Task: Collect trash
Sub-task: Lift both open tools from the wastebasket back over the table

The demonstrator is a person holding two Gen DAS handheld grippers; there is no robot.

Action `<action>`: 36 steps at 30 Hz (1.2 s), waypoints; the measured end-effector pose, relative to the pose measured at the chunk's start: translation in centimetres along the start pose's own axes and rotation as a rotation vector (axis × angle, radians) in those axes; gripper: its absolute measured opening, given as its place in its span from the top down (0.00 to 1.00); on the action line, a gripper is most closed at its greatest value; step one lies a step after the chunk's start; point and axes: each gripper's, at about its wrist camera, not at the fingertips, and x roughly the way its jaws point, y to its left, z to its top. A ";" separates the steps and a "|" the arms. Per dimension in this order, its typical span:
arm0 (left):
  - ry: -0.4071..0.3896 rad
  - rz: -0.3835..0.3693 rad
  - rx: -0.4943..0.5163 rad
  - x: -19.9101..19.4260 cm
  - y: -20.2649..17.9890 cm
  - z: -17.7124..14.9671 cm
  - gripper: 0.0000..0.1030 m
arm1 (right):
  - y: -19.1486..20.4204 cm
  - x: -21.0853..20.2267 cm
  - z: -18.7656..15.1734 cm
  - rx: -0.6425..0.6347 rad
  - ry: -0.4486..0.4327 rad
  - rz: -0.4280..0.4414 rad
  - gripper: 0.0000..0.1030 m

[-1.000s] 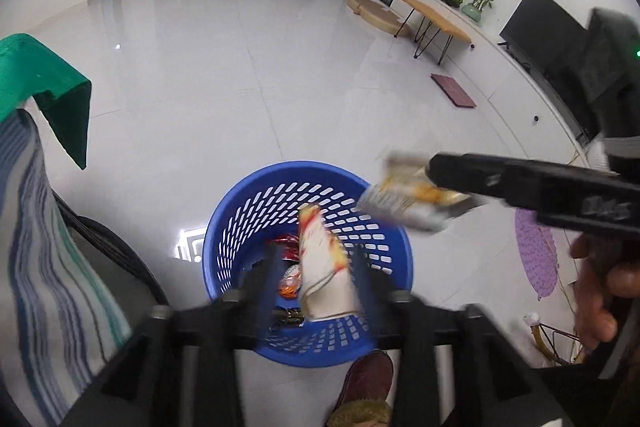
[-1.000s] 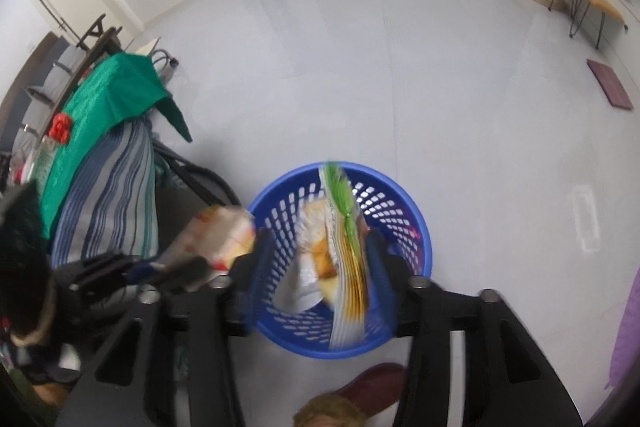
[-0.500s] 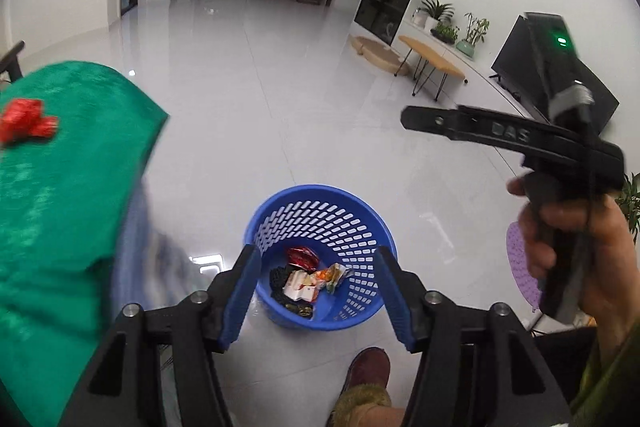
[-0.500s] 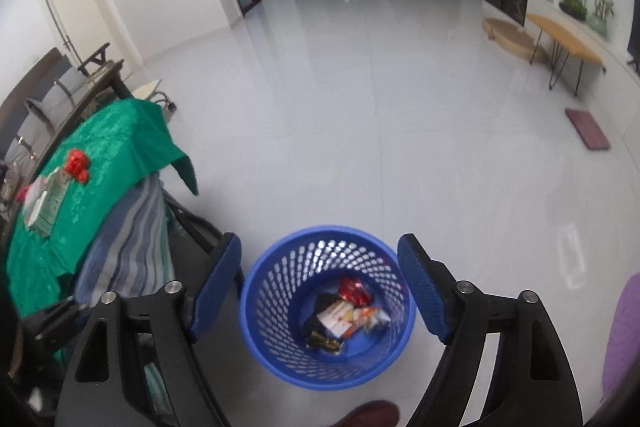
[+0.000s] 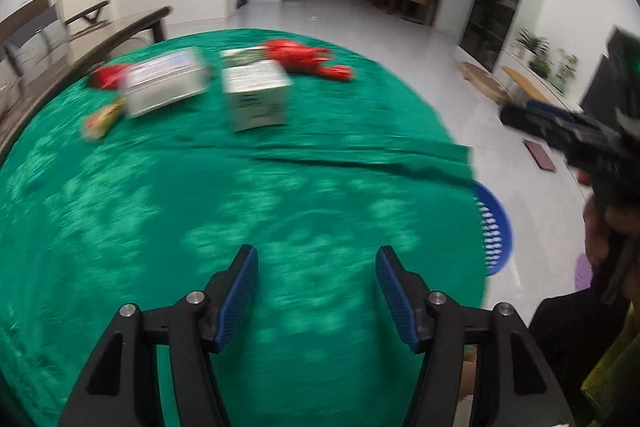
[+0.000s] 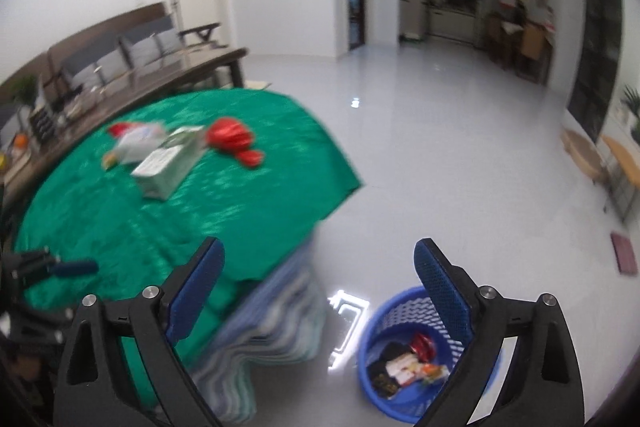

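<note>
White glossy floor [image 6: 440,167] runs back toward a kitchen doorway, and a round surface draped in a green cloth [image 5: 200,195] fills the near left of both views. Trash lies on the far side of that cloth: a pale carton [image 5: 256,95] standing beside a flatter silvery box [image 5: 164,83], a crumpled red wrapper [image 5: 304,57] just behind the carton, a second red scrap [image 5: 108,75] at the box's far end, and a small yellowish packet [image 5: 100,119] near the cloth's left edge. All of these are blurred, so their print cannot be read.

On the floor beside the surface stands a blue perforated basket [image 6: 374,379], holding wrappers [image 6: 408,363] in red, black and white. From the left wrist view only a slice of its rim [image 5: 496,231] shows past the cloth's hanging edge. A striped under-cloth [image 6: 272,331] drapes below the green one.

The left gripper [image 5: 316,279] hovers above the bare near part of the cloth, its blue-padded fingers [image 5: 240,291] spread wide with nothing between them. The right gripper [image 6: 318,291] is held off the surface's edge, above the floor and basket, its fingers [image 6: 444,291] likewise spread wide and empty.
</note>
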 end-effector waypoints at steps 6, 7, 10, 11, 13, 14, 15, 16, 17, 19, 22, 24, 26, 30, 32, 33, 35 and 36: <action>-0.020 0.092 -0.108 -0.5 7.3 -0.4 0.39 | 9.1 2.7 -2.2 -0.094 0.054 0.102 0.06; -0.021 0.103 -0.124 -0.3 8.5 -0.4 0.39 | 10.8 3.3 -2.3 -0.112 0.067 0.111 0.06; -0.023 0.132 -0.153 0.0 11.4 -0.2 0.39 | 14.4 5.1 -2.1 -0.144 0.096 0.103 0.04; -0.025 0.134 -0.159 0.0 11.7 0.0 0.39 | 15.1 5.6 -2.2 -0.149 0.104 0.104 0.04; -0.025 0.125 -0.182 -0.3 12.7 0.1 0.39 | 16.6 6.8 -2.2 -0.157 0.131 0.106 0.04; -0.025 0.121 -0.186 -0.3 13.1 0.2 0.39 | 17.0 7.4 -2.3 -0.160 0.143 0.103 0.04; -0.026 0.124 -0.183 -0.2 13.4 0.4 0.39 | 17.3 7.9 -2.4 -0.164 0.156 0.100 0.04; -0.025 0.131 -0.177 -0.2 13.6 0.4 0.39 | 17.6 8.6 -2.6 -0.174 0.177 0.093 0.04; -0.023 0.135 -0.167 -0.1 13.9 0.5 0.39 | 17.8 9.1 -2.7 -0.184 0.189 0.088 0.03; -0.015 0.134 -0.155 0.4 14.4 1.1 0.39 | 17.7 9.4 -2.8 -0.181 0.190 0.095 0.02; 0.008 0.152 -0.135 1.5 15.6 2.6 0.39 | 17.4 9.5 -2.9 -0.174 0.195 0.107 0.01; 0.025 0.148 -0.087 2.8 16.5 4.2 0.39 | 17.4 9.4 -2.9 -0.178 0.191 0.111 0.01; 0.033 0.151 -0.043 4.0 17.5 5.7 0.32 | 17.3 9.3 -3.0 -0.179 0.187 0.113 0.01; 0.048 0.141 -0.049 6.1 20.0 8.6 0.25 | 17.2 8.8 -3.1 -0.181 0.182 0.116 0.01; 0.046 0.149 -0.042 6.8 20.7 9.5 0.22 | 17.2 8.7 -3.1 -0.181 0.182 0.115 0.01; 0.041 0.153 -0.035 7.1 20.9 9.9 0.22 | 17.2 8.7 -3.1 -0.181 0.182 0.116 0.01; 0.028 0.151 -0.006 7.7 21.2 10.5 0.22 | 17.2 8.8 -3.1 -0.180 0.182 0.116 0.01; 0.016 0.149 0.023 7.7 21.0 10.6 0.26 | 17.2 8.8 -3.1 -0.180 0.182 0.116 0.00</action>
